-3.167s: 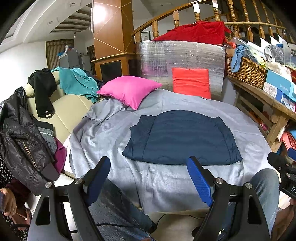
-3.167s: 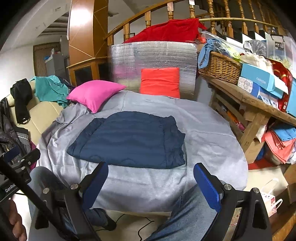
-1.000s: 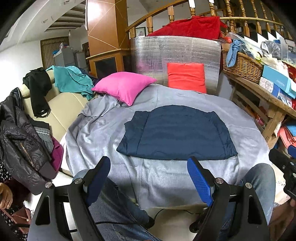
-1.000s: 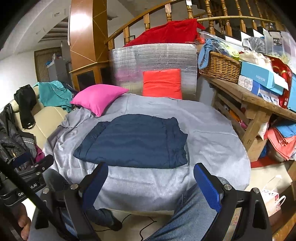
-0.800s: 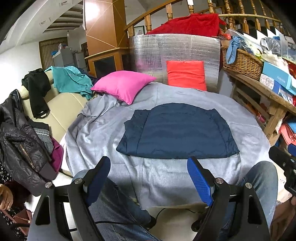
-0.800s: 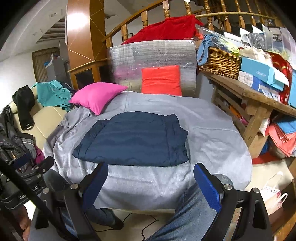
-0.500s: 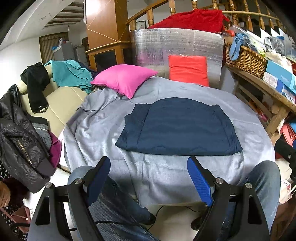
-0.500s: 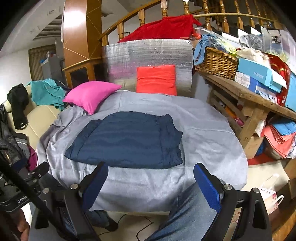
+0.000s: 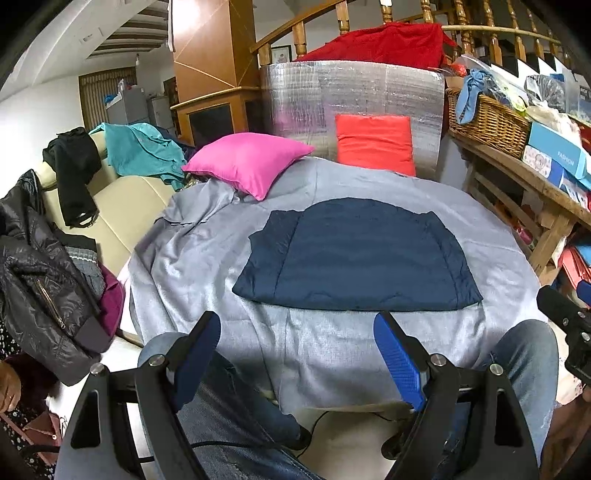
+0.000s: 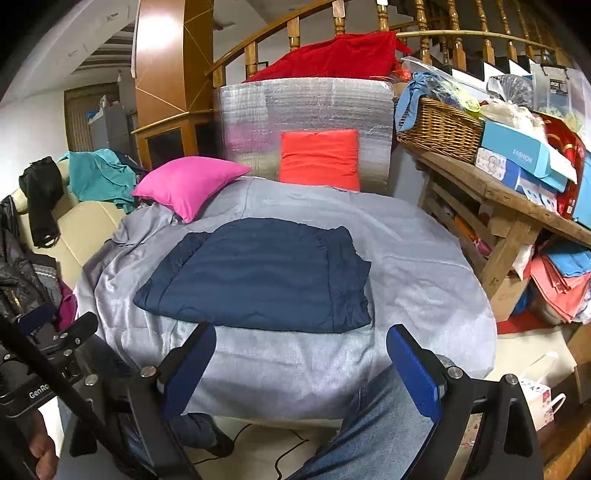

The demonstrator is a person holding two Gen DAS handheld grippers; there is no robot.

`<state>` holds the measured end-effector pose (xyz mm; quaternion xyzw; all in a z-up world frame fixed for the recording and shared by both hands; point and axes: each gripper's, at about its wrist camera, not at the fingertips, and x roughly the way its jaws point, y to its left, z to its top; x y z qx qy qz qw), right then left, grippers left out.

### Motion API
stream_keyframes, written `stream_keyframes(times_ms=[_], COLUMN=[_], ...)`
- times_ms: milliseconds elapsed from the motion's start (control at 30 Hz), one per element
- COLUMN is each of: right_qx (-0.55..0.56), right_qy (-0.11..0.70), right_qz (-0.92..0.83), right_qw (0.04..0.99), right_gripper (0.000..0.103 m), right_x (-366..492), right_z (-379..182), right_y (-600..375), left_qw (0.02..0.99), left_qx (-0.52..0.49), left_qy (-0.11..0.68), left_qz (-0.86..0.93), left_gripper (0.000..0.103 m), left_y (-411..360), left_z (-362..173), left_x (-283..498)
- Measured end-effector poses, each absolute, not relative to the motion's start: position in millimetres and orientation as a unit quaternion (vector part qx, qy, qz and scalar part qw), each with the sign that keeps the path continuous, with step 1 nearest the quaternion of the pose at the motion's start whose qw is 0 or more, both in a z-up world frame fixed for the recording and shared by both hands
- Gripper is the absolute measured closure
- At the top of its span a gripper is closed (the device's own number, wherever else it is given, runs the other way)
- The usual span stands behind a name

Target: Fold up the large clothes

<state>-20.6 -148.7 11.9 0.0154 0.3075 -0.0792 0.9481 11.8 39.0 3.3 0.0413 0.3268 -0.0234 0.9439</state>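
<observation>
Navy garment (image 9: 358,254) beyond open left hand-held gripper (image 9: 299,354)

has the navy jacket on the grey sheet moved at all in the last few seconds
No. The navy jacket lies in the same folded shape on the grey sheet, below the pink pillow.

grey sheet (image 9: 207,266) hides the table; both views crop the shelf (image 10: 517,199).

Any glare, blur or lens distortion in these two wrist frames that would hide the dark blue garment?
Left wrist view: sharp; fisheye bends the grey cloth-covered table, black vignette in the corners; the folded dark blue garment is evenly lit. Right wrist view: bright glare on the orange wooden pillar, a soft sheen on the silver foil panel; the garment stays clear.
</observation>
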Motion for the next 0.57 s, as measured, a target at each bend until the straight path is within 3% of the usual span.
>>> stream_keyframes(times_ms=[433, 567], right_qx=[0.018, 0.037], right_qy=[0.312, 0.326], right_qz=[-0.075, -0.057], right_qw=[0.947, 0.943], right_gripper=[0.008, 0.007], right_x=[-11, 17], right_z=[7, -1], right_y=[-149, -159], left_qw=[0.944, 0.932], left_qx=[0.057, 0.032], left_qy=[0.325, 0.359], left_qz=[-0.018, -0.045], left_gripper=[0.018, 0.018], left_y=[32, 37], left_z=[-5, -14], left_x=[20, 54])
